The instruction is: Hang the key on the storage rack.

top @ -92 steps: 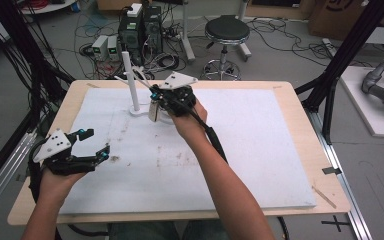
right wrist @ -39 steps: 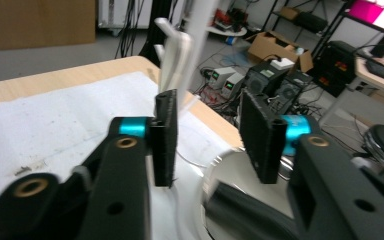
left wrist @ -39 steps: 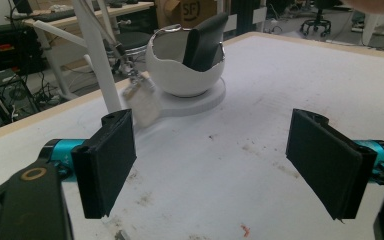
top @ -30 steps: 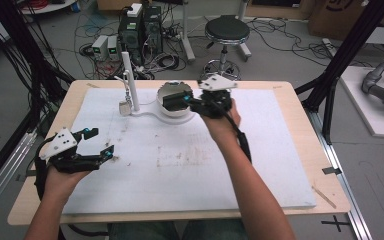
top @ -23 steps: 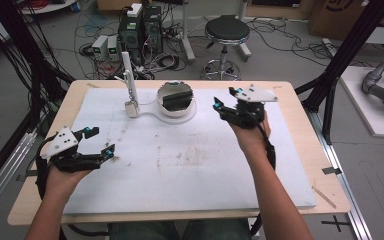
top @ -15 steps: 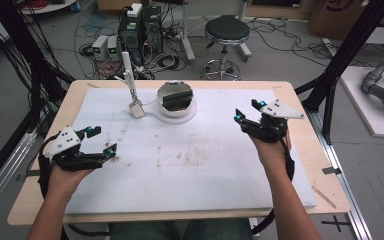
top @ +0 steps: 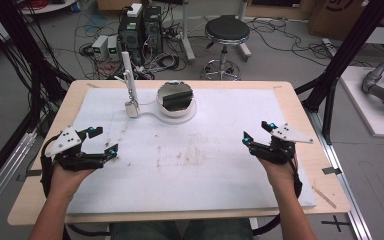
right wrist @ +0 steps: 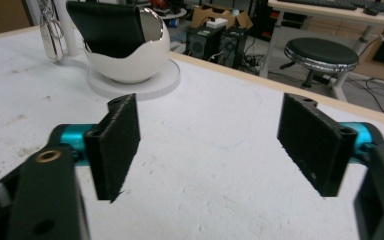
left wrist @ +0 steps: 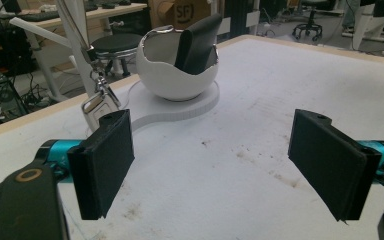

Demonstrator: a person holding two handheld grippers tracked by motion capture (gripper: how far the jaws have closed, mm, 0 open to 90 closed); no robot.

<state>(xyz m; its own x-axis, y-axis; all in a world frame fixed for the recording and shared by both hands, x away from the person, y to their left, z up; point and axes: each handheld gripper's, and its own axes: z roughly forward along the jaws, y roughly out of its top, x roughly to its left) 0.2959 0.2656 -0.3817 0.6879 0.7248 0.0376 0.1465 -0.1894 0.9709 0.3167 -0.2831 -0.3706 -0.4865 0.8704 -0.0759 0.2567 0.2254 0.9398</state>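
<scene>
The right hand-held gripper [top: 258,133] has drawn back from the far middle of the table [top: 45,130] to its right side, near the edge. It has left the dark, flat, wallet-like leather piece [top: 176,99] standing in the white egg-shaped cup with a broken-shell rim [top: 172,106]. The left hand-held gripper [top: 103,141] has barely shifted and hovers over the left side of the white pad [top: 205,165] that covers the table.

Both sets of jaws stand wide apart with nothing between them, as each gripper view shows plainly.

The cup sits on a flat white base [top: 147,114] at the far middle of the pad. On the same base, beside the cup, rises a slim white post [top: 128,80] with a small metal clip [top: 130,107] hanging from it.

The dark piece leans upright inside the cup with its upper part rising above the rim. It looks light and fairly stiff, probably a little pliant, and not fragile. The free top edge seems the natural place to pinch it across its thin faces. The cup looks hard and smooth and might tip or slide if pulled sideways.
</scene>
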